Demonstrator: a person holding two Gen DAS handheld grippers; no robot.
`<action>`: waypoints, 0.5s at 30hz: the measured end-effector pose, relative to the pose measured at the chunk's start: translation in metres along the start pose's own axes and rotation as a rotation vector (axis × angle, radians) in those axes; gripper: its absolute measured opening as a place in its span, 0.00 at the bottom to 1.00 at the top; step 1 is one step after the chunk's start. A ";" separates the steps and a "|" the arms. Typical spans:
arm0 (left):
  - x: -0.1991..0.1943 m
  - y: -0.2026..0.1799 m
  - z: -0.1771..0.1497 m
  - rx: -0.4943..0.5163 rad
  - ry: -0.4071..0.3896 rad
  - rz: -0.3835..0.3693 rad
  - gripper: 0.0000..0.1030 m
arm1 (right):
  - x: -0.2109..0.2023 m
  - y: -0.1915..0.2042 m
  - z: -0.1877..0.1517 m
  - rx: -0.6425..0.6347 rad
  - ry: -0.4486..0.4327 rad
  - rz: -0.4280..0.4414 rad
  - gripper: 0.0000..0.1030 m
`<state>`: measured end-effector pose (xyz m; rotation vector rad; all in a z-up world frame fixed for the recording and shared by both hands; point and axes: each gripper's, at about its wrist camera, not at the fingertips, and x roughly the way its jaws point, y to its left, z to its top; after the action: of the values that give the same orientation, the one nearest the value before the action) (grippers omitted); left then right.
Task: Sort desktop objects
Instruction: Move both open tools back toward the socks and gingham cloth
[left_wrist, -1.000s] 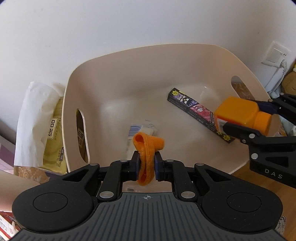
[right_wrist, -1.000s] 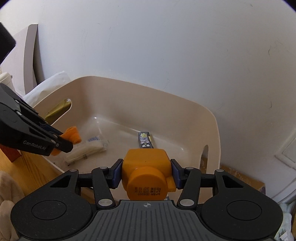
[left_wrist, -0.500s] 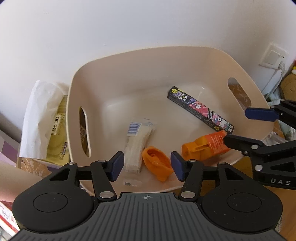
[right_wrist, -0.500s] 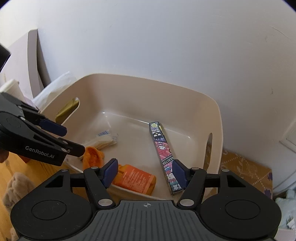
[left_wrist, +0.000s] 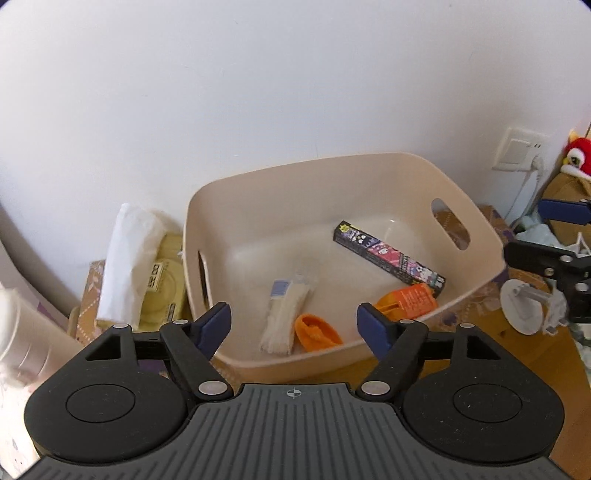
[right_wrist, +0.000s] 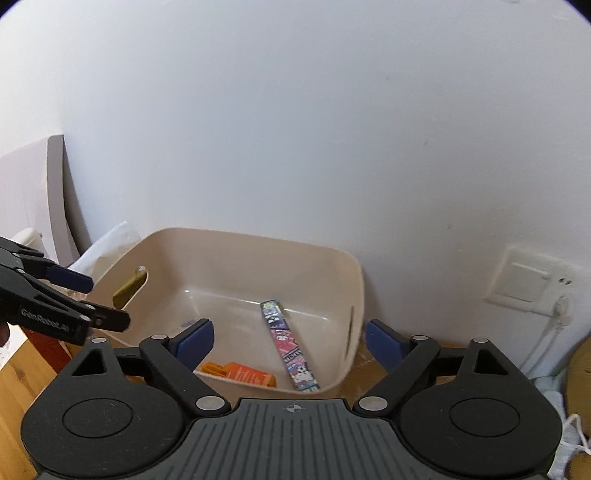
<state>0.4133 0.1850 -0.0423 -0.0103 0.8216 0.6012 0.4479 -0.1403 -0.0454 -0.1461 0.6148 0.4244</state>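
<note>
The left gripper stands wide, its jaws having just been opening, with nothing between the blue pads; the right gripper is likewise spread and empty, its jaws also just opening. Both hover before the near rim of a beige plastic tub.

Inside the tub, nearest the front wall, lies a crumpled orange cloth piece, touching a clear packet of white sticks whose label is too blurred to read. To the right an orange bottle lies on its side; from the right wrist view its lower edge is cut off by the tub rim. Behind it and touching it rests a long cartoon-printed box, lying diagonally.

Left of the tub a yellow tissue pack is half hidden under white tissue. On the wall beyond sits a socket, its plug's cable trailing out of sight.
</note>
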 end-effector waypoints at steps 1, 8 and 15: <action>-0.006 0.002 -0.003 -0.005 -0.002 -0.005 0.74 | -0.007 0.000 -0.002 -0.007 -0.005 -0.001 0.93; -0.040 0.008 -0.032 0.018 0.000 0.046 0.76 | -0.043 0.017 -0.022 -0.140 0.003 -0.006 1.00; -0.052 0.022 -0.066 -0.004 0.054 0.067 0.77 | -0.079 0.050 -0.065 -0.344 0.055 0.022 1.00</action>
<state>0.3298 0.1623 -0.0472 -0.0031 0.8758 0.6679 0.3341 -0.1385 -0.0527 -0.4805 0.5943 0.5464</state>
